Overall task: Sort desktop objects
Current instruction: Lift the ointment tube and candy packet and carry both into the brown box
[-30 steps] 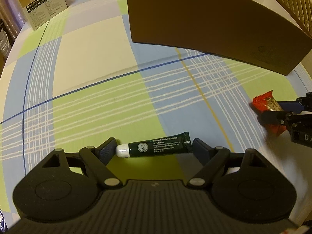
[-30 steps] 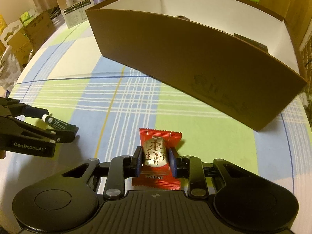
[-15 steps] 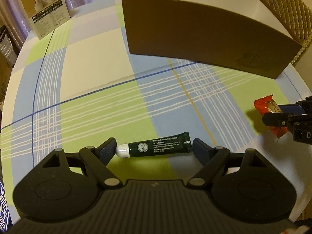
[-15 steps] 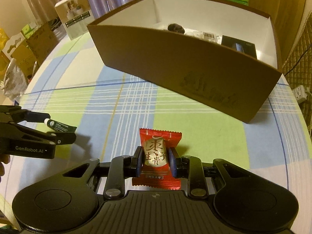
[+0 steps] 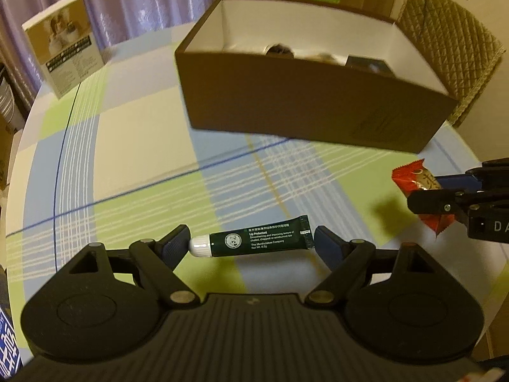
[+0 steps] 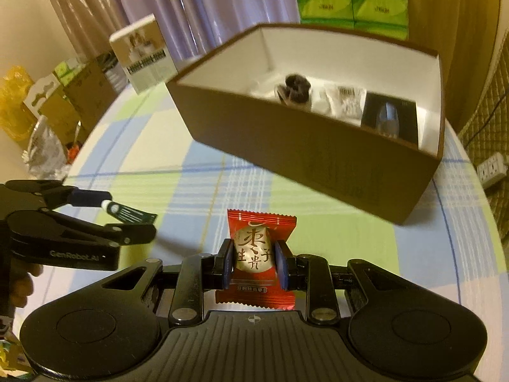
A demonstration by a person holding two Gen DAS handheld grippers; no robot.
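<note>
brown box [image 5: 311, 108] open on top, far side of table [image 5: 143, 146], bare checked cloth in front of it. left gripper [image 5: 251, 242] clamps green tube [image 5: 254, 242] end to end, tube lies sideways, white cap left, held above cloth. right gripper [image 6: 254, 264] pinches red candy [image 6: 256, 254] upright, near box front.

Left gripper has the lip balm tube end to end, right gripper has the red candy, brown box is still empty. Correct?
Not quite: the brown box already holds several items, as the right wrist view shows. The left gripper does hold the lip balm tube end to end, the right gripper the red candy.
</note>
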